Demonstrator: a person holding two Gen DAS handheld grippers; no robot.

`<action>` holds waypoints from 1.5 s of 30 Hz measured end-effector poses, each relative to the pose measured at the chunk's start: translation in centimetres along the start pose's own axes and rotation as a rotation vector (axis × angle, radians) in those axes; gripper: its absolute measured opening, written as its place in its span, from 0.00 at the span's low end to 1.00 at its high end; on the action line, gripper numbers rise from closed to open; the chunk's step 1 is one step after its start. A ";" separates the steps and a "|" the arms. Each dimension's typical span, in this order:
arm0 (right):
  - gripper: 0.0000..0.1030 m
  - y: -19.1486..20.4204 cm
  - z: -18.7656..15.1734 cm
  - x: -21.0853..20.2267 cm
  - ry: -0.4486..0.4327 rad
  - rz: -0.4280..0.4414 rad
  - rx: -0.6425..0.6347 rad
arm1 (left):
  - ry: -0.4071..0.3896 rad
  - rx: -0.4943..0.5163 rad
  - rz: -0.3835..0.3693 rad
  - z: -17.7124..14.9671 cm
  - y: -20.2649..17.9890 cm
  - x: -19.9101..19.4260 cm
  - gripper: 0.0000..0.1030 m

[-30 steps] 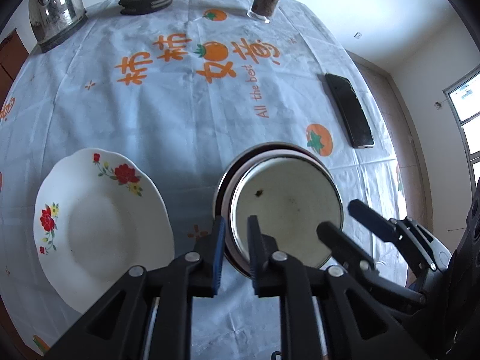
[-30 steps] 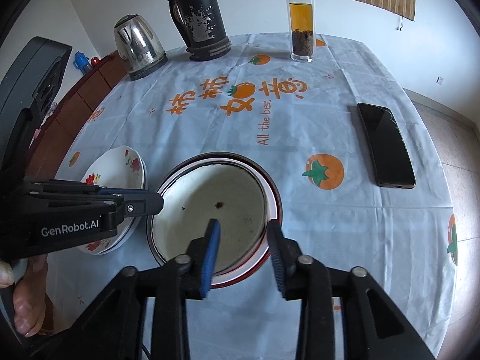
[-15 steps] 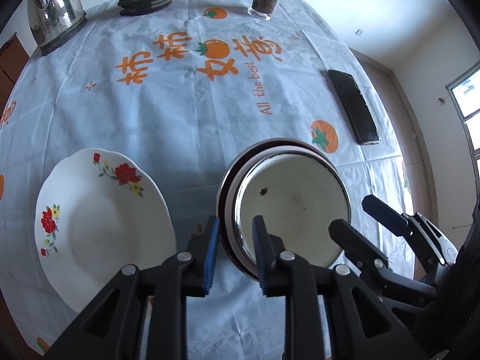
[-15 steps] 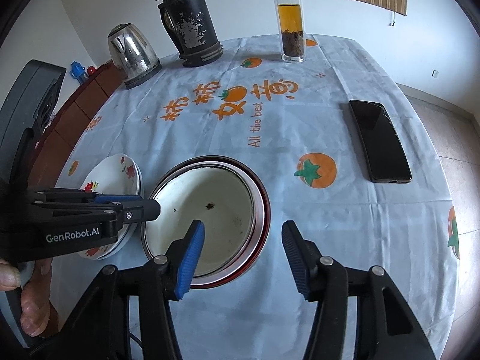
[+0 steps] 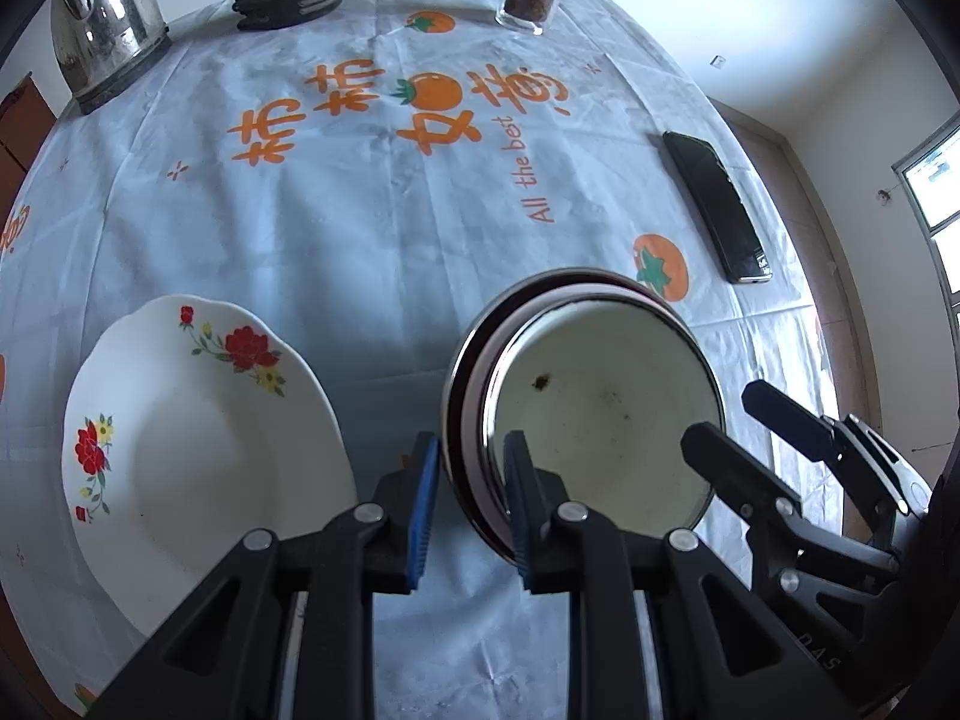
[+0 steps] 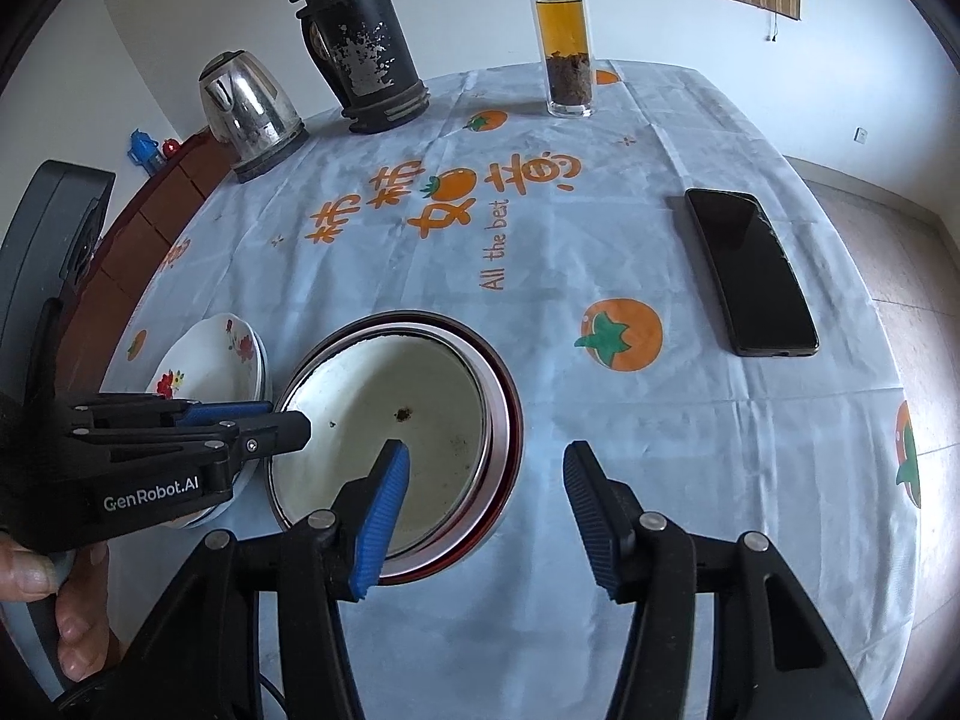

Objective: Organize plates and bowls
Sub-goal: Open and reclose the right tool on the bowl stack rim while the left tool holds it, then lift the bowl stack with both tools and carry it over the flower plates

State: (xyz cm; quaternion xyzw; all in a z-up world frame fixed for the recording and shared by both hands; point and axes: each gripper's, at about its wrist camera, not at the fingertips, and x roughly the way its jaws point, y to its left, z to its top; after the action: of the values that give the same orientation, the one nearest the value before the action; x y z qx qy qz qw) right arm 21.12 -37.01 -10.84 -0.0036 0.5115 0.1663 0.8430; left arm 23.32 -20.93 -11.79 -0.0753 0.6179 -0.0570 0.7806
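Enamel bowl (image 5: 600,420), nested in a red-rimmed one, sits near the desk's (image 6: 600,240) front edge; the left claw (image 5: 471,504) straddles its rim, pads seemingly touching. Right claw (image 6: 486,516) hovers wide apart, holding nothing. Flowered plates (image 5: 198,444) lie just left.

I read "All the best" on tablecloth (image 6: 372,276) ahead of right jaws; "GenRobot.AI" on left gripper (image 6: 252,420) body.
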 end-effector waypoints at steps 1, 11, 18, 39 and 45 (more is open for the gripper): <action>0.54 0.1 0.0 0.1 0.005 0.001 -0.002 | 0.003 -0.004 -0.007 0.0 0.1 0.1 0.20; 0.36 0.0 -0.3 1.6 0.045 0.023 0.003 | 0.018 -0.003 -0.010 0.0 0.1 0.7 0.21; 0.30 0.0 0.0 1.0 0.035 0.024 0.020 | 0.040 0.000 0.018 -0.2 -0.2 0.7 0.19; 0.29 2.3 1.5 -1.2 0.023 0.026 -0.026 | -0.010 -0.044 0.012 -0.9 1.1 -3.7 0.19; 0.29 4.1 2.1 -1.4 0.018 0.045 -0.059 | -0.040 -0.080 0.020 -1.2 2.9 -5.2 0.19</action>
State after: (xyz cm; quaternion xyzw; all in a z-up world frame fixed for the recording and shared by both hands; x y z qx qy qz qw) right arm 21.15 -33.20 -7.99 -0.0183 0.5138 0.2002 0.8340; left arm 20.97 -17.21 -7.67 -0.1013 0.6047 -0.0231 0.7897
